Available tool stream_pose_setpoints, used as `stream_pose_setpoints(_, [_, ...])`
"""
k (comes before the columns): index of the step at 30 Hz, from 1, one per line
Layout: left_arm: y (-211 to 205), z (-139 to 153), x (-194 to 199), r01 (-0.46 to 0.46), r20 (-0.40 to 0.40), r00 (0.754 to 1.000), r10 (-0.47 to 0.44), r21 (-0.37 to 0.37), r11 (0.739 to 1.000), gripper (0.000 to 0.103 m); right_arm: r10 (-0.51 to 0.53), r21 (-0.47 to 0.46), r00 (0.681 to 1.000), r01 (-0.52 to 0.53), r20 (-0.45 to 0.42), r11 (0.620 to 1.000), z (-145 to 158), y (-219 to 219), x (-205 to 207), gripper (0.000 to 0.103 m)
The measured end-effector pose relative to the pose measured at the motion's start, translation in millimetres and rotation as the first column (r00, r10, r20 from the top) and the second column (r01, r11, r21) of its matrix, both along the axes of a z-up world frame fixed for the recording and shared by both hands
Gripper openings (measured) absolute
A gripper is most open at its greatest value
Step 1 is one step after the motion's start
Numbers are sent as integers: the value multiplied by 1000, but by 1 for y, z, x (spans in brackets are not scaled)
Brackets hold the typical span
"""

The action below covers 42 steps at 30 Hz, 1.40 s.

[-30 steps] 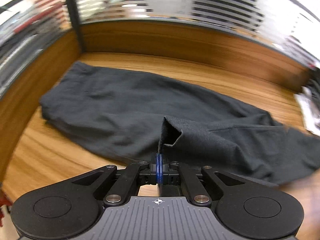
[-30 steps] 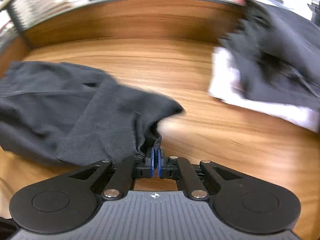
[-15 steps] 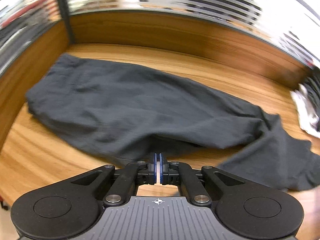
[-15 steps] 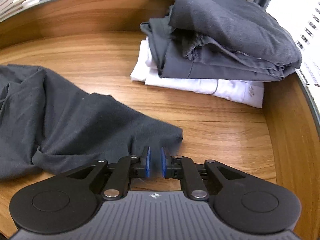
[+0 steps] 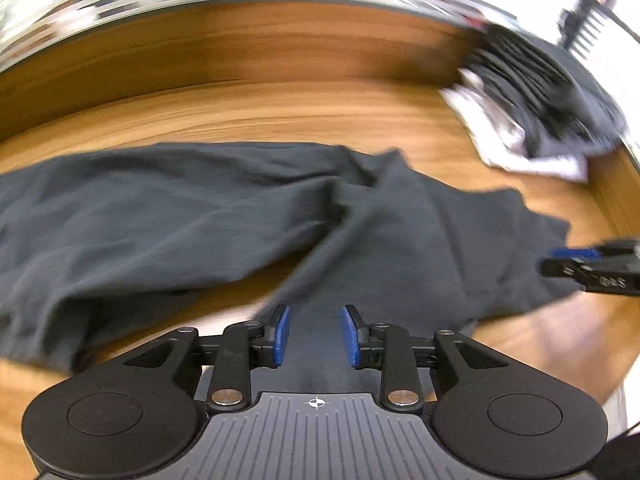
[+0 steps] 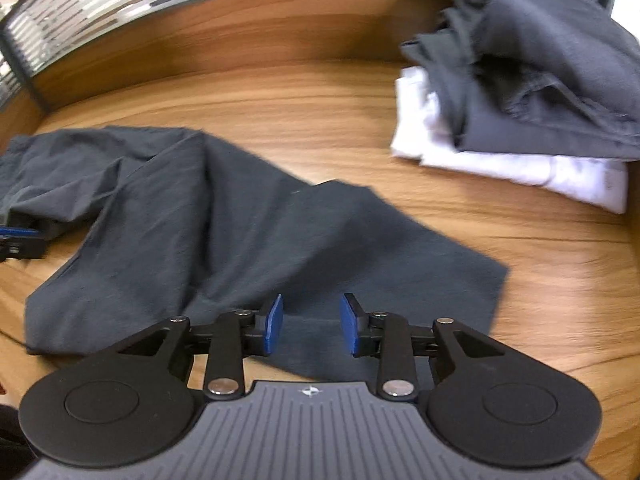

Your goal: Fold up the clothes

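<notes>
A dark grey garment [image 5: 224,220] lies loosely spread across the wooden table [image 5: 280,112], running from the far left toward the near right, with soft creases and 1 raised ridge of cloth through its middle. It rests flat on the wood, held by neither tool.

The left gripper [image 5: 316,334] hangs over the near edge of the garment with its jaws opening; the 2 blue pads [image 5: 282,334] stand apart and nothing is pinched between them, though dark cloth shows in the gap below. In this same view the tip of the right gripper [image 5: 592,266] shows at the right edge, over the garment's right end (the frame is smeared by motion, so details there are soft).

From the right wrist view, the right gripper [image 6: 310,326] sits over the near right portion of the garment [image 6: 248,248], a flat flap whose corner points to the right. Its jaws are opening as well, the blue pads [image 6: 274,324] spread with only loose fabric beneath them and no pressure on it. The left gripper's tip [image 6: 20,242] appears at the left edge, just beside a fold of the cloth.

At the far right of the table [image 6: 280,100] sits a stack of folded clothes [image 6: 532,80]: grey pieces on top of a white one, well apart from the garment. A wooden partition with slatted glass above it, probably a window blind, closes the far side
</notes>
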<state>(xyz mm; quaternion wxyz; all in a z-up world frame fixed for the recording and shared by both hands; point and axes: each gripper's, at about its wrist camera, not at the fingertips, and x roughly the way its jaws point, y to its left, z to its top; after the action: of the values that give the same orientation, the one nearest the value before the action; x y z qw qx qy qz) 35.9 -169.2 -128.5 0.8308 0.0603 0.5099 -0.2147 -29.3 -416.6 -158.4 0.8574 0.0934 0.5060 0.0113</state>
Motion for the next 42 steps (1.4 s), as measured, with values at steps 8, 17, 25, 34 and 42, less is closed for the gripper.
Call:
stream_pose_setpoints(8, [-53,-14,-12,321,-21,947,-321,-2,947,51,124,62,992,-123,-15,991,-18,26,12,44])
stream_pose_setpoints(17, [-86,-44,-25,484,-79,873,-481,39,874,58,274,33,961,-273,-38,962,-30,51,20,51])
stream_pose_setpoints(25, [-90,-52,-34,476,-16,878,-478,121,871,5,288,-7,956,-289,-62,957,-36,52,18,16])
stream_pose_setpoints(34, [-34,-19,-16,172,165,967,-194,142,975,3,153,-111,986,-159,-59,981,-29,33,7,5])
stream_pose_setpoints(42, [42,24,7,-102,240,967,86,54,993,3,85,-154,995,-93,-58,984,-23,30,1,5])
